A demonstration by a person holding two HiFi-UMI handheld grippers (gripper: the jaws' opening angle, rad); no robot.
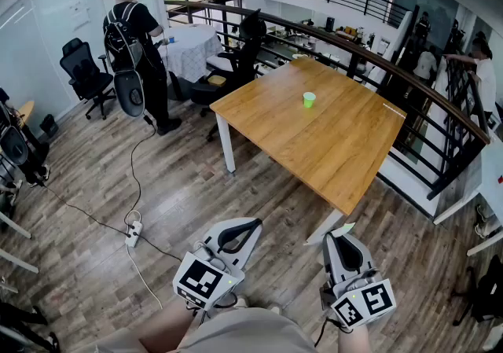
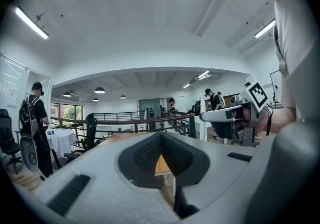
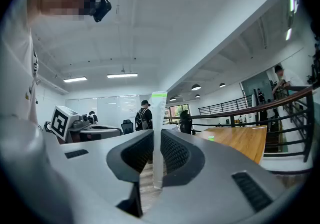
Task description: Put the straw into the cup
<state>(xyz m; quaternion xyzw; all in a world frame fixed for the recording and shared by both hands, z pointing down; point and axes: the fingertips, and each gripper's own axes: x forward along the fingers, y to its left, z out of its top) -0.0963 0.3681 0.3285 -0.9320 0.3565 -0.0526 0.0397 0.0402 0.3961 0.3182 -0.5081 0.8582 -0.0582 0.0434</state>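
Head view, cup: we see the green cup [image 1: 309,99] upright on the wooden table [image 1: 338,147], towards its far side; it is well apart from both grippers, which are near us over the floor.
Head view, grippers: the left gripper [image 1: 250,226] is to the left and the right gripper [image 1: 338,237] to the right; a pale tip of the straw [image 1: 343,229] shows at the right one's jaws.
Left gripper view: its jaws meet at the tips with nothing between them; the table edge lies far ahead.
Right gripper view: the jaws are nearly together, pinched on the straw [image 3: 159,113]; it stands upright across them with its green-banded end above; the cup is a small green spot far right on the table.
Handling: we judge the straw light, thin and slick, easily bent or crushed; the cup looks light and would tip readily.
Hold: we would keep a gentle pinch low on the straw, leaving a long free end to enter the cup.
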